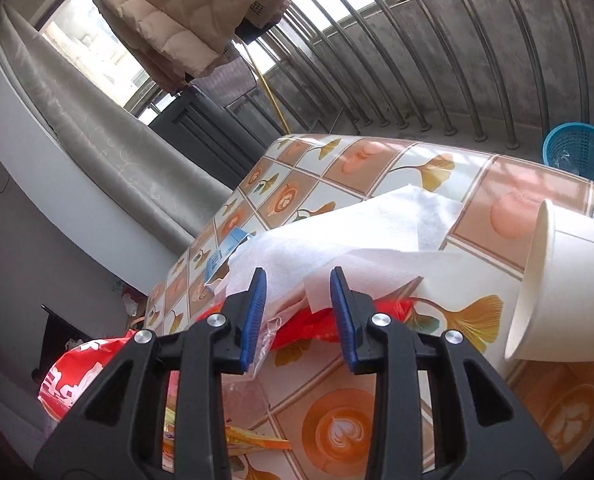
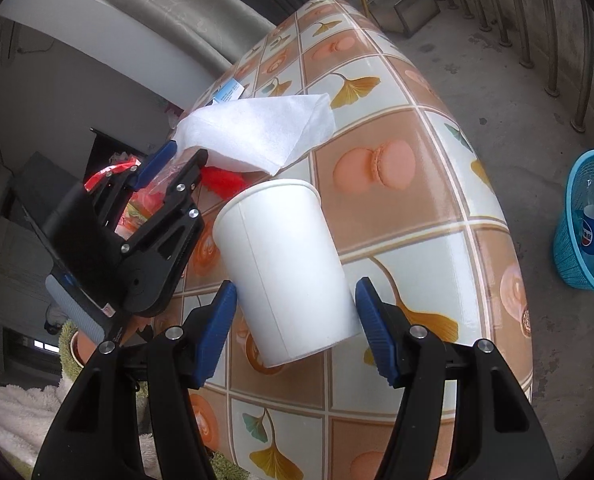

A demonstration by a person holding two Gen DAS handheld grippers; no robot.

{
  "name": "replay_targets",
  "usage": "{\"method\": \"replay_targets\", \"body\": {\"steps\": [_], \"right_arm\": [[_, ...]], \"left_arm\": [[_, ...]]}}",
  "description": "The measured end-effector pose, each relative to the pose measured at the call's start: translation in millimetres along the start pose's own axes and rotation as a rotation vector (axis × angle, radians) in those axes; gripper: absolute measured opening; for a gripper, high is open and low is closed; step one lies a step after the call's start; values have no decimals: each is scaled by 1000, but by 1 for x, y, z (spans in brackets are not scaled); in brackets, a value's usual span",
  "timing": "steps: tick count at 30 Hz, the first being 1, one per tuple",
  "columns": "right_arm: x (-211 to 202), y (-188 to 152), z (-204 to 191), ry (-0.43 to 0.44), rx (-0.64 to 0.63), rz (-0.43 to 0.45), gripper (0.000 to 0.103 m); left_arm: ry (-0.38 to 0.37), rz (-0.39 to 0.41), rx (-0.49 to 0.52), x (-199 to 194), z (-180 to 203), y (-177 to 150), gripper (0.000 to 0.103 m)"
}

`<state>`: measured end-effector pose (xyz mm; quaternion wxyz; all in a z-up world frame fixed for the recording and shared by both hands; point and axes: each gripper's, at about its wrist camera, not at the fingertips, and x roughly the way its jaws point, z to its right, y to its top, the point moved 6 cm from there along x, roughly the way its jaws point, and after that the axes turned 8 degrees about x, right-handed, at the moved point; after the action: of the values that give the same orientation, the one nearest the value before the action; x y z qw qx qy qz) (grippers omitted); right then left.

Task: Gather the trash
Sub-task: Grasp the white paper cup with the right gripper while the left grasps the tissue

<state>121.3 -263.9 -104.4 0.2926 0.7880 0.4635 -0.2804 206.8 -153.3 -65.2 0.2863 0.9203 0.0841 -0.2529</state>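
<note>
My right gripper (image 2: 295, 320) is shut on a white paper cup (image 2: 281, 264) and holds it tilted above the patterned table (image 2: 417, 208). The cup also shows at the right edge of the left wrist view (image 1: 569, 288). My left gripper (image 1: 297, 312) is open, its blue pads either side of a white tissue (image 1: 337, 240) and a red wrapper (image 1: 309, 324) on the table. The left gripper shows in the right wrist view (image 2: 169, 164) beside the tissue (image 2: 257, 136). A blue trash basket (image 2: 589, 224) stands on the floor to the right, with a Pepsi bottle (image 2: 593, 228) inside.
A red snack bag (image 1: 73, 376) and yellow wrappers (image 1: 253, 436) lie at the table's near left. A small blue carton (image 1: 225, 252) sits behind the tissue. A metal railing (image 1: 457, 60) and a curtain (image 1: 97, 152) bound the balcony. The basket also shows in the left wrist view (image 1: 581, 152).
</note>
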Motion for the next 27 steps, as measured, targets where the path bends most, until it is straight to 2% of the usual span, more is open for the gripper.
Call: {"method": "replay_targets", "body": {"steps": [4, 6, 8, 10, 14, 18, 24, 27], "right_arm": [[1, 1, 2, 17, 9, -1, 60], [2, 2, 2, 22, 10, 0, 60], [2, 1, 2, 25, 11, 2, 60], [1, 1, 3, 29, 17, 6, 60], [0, 2, 6, 43, 36, 19, 60], [-1, 3, 8, 63, 60, 37, 59], [-7, 4, 10, 91, 92, 66, 59], [-16, 5, 8, 93, 90, 88, 58]], "left_arm": [[24, 0, 11, 4, -1, 3, 31], [20, 9, 4, 3, -3, 4, 25], [9, 15, -16, 5, -7, 7, 6], [0, 29, -54, 3, -13, 8, 0], [-35, 70, -148, -6, -29, 12, 0], [-127, 116, -288, -19, -50, 14, 0], [-327, 208, -528, -43, -88, 14, 0], [-425, 246, -600, -55, -98, 15, 0]]}}
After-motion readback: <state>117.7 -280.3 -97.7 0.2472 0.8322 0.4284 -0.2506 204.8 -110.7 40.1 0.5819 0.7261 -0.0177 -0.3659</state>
